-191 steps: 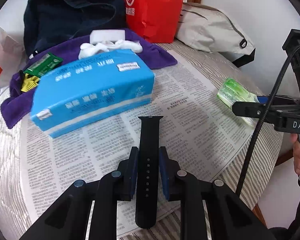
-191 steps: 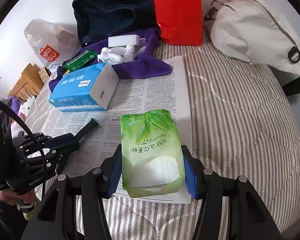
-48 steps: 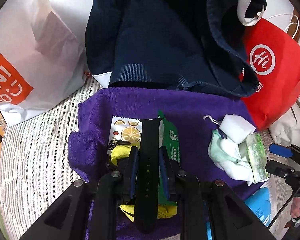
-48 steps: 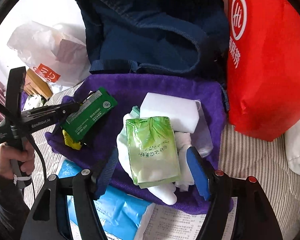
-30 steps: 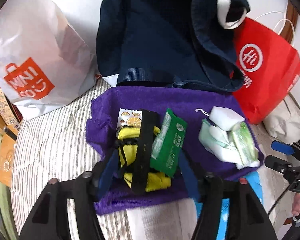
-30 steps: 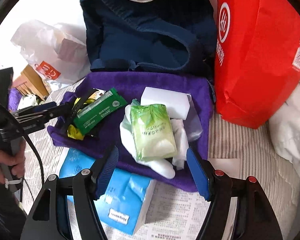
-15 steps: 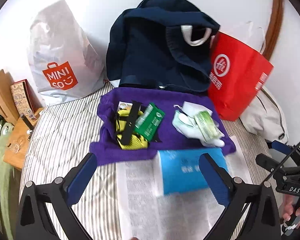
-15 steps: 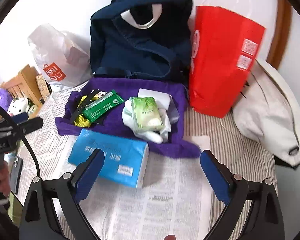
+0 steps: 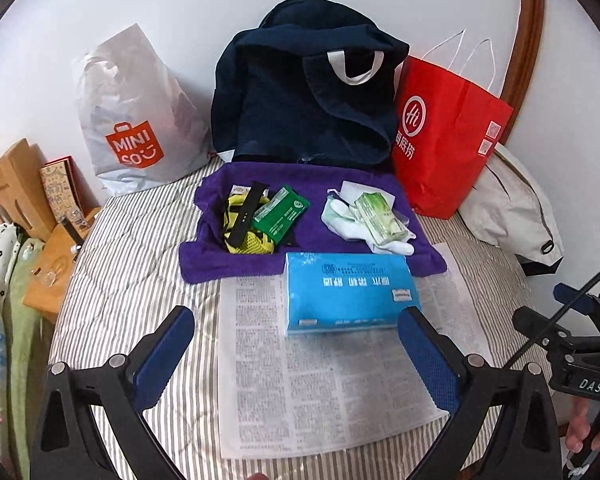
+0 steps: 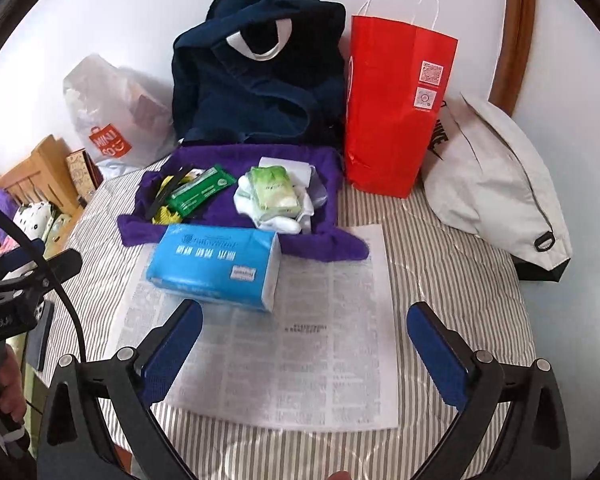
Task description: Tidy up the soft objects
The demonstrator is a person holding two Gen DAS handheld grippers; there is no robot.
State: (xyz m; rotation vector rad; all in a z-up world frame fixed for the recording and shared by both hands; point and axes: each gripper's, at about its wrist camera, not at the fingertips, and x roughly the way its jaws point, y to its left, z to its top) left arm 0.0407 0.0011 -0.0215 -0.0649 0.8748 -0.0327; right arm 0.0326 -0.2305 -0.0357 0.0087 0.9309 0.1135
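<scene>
A purple towel [image 9: 228, 264] lies at the back of the striped bed. On it rest a black watch strap [image 9: 246, 216] across a yellow mesh piece, a dark green wipes pack [image 9: 282, 214], and a light green tissue pack [image 9: 378, 216] on white cloth. A blue tissue pack [image 9: 348, 292] sits on the newspaper [image 9: 328, 392] just in front. My left gripper [image 9: 296, 320] hangs open above the newspaper, holding nothing. My right gripper [image 10: 305, 312] is well back from the blue tissue pack [image 10: 212, 264] and light green pack [image 10: 274, 192]; its jaws are opening, with nothing between them.
Against the wall stand a navy bag [image 9: 312, 100], a red paper bag [image 9: 448, 136] and a white shopping bag [image 9: 132, 120]. A beige bag [image 10: 496, 184] lies at the right. Wooden furniture [image 9: 16, 188] borders the bed's left side.
Both grippers let go, opened wide and drew back and up from the towel. The strap and the light green tissue pack stay on the towel.
</scene>
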